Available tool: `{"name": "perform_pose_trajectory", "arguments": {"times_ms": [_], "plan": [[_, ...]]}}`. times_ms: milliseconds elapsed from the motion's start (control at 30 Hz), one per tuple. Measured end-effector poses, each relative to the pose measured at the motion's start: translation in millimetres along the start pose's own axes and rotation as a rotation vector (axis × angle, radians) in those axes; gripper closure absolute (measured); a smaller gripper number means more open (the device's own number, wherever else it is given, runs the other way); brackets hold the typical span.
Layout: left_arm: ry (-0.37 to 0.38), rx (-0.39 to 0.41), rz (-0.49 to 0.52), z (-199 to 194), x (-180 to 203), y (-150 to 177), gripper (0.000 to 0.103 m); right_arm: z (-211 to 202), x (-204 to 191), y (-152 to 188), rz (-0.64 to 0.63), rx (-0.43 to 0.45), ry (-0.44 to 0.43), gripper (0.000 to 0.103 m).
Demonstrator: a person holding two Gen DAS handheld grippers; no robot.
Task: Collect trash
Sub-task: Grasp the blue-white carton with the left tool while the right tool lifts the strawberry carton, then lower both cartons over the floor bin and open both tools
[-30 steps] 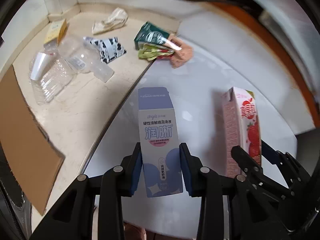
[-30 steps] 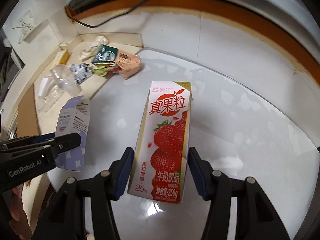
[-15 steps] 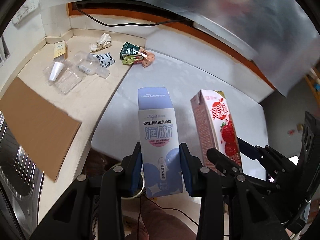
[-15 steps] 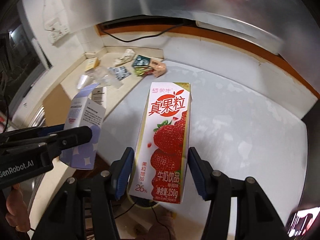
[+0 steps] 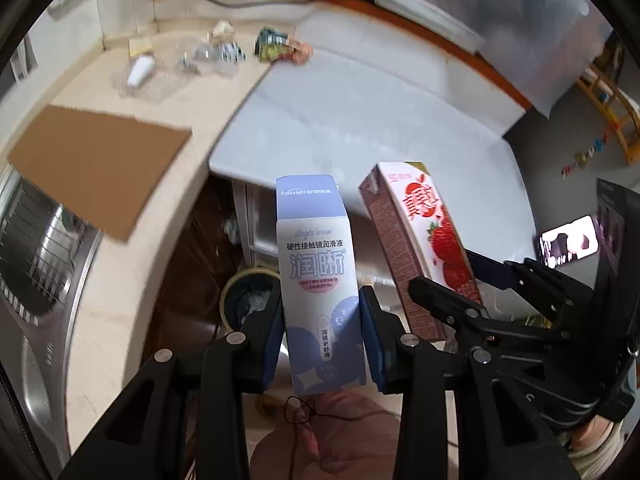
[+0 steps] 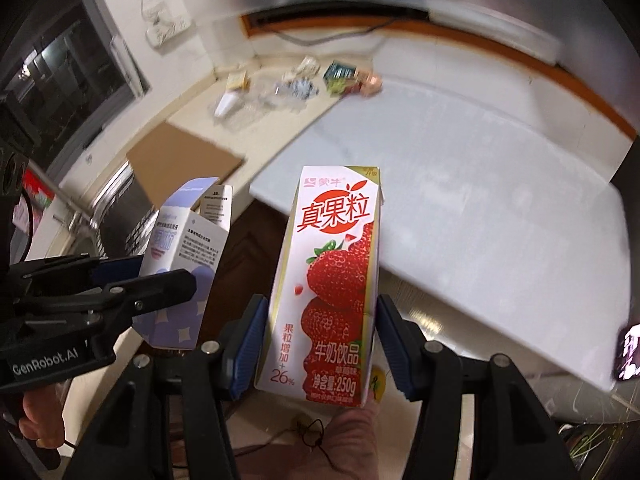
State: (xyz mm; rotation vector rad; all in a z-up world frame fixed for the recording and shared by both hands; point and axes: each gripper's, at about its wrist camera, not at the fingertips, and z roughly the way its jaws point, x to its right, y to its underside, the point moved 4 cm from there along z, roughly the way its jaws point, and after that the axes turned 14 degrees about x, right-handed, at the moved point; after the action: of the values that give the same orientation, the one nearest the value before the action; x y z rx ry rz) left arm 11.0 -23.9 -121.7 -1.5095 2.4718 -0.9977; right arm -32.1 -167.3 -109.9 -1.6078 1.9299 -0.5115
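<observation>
Left wrist view: your left gripper [image 5: 322, 344] clamps blue box [image 5: 318, 280]; right gripper [image 6: 322, 344] clamps strawberry carton [image 6: 334, 280]; bin [image 5: 248, 296] below left fingers.

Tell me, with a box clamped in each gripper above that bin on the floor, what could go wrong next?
The bin shows only partly, left of the blue box in the left gripper, so a drop now might miss. The strawberry milk carton in the right gripper hangs close beside the blue box; they could bump. More trash waits on the counter.
</observation>
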Motion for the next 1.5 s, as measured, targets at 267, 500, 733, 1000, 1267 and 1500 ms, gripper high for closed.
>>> {"name": "perform_pose_trajectory", "arguments": {"times_ms": [267, 500, 733, 1000, 1267, 1500], "plan": [[-0.064, -0.048, 0.061, 52.5, -21.1, 61.0, 0.069, 63.3, -12.7, 73.5, -0.016, -0.145, -0.033, 0.048], [-0.132, -0.104, 0.059, 137.7, -51.3, 108.6, 0.069, 148.4, -5.0, 127.3, -0.042, -0.232, -0.044, 0.047], [-0.19, -0.163, -0.012, 244.6, -99.0, 155.3, 0.069, 249.1, 9.5, 179.6, -0.094, -0.286, -0.052, 0.047], [-0.251, -0.209, -0.066, 353.2, -151.2, 200.5, 0.068, 371.1, 23.4, 244.6, -0.145, -0.349, -0.059, 0.047], [-0.295, -0.233, -0.079, 403.3, -169.4, 222.4, 0.039, 430.5, 28.1, 279.0, -0.111, -0.385, -0.072, 0.046], [-0.313, -0.249, -0.118, 399.3, -182.8, 228.1, 0.036, 432.1, 27.0, 283.1, -0.09, -0.385, -0.084, 0.042]]}}
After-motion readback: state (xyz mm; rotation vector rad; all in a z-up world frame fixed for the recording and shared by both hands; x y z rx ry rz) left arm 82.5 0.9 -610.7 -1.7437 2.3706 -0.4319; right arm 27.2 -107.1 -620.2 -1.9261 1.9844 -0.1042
